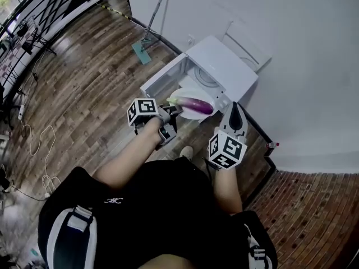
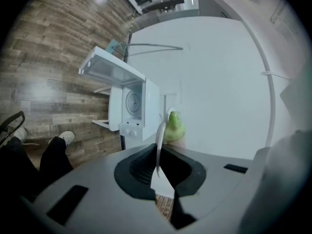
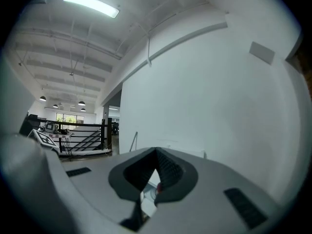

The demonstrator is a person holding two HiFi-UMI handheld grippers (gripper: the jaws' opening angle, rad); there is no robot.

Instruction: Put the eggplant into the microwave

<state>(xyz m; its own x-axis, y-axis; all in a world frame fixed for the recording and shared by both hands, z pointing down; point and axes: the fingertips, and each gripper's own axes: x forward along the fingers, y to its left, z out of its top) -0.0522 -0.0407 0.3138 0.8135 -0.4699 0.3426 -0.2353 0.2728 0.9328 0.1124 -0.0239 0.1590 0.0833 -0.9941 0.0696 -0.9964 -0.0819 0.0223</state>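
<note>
A purple eggplant (image 1: 194,103) with a green stem lies on a white plate (image 1: 189,112) held just in front of the white microwave (image 1: 220,67), whose door (image 1: 162,74) stands open. My left gripper (image 1: 170,115) is shut on the plate's near rim. In the left gripper view the plate (image 2: 159,143) stands edge-on between the jaws of the left gripper (image 2: 159,130). The eggplant's green stem (image 2: 174,126) shows beyond it, and the microwave (image 2: 132,105) lies to the left. My right gripper (image 1: 235,116) hovers right of the plate, shut and empty; in its own view the right gripper (image 3: 156,152) faces the white wall.
The microwave stands low against a white wall (image 1: 291,49). A long-handled mop (image 1: 149,31) leans on that wall at the left. A black railing (image 1: 42,7) and loose cables (image 1: 39,144) lie on the far left. A black step edges brick flooring (image 1: 314,217) at the lower right.
</note>
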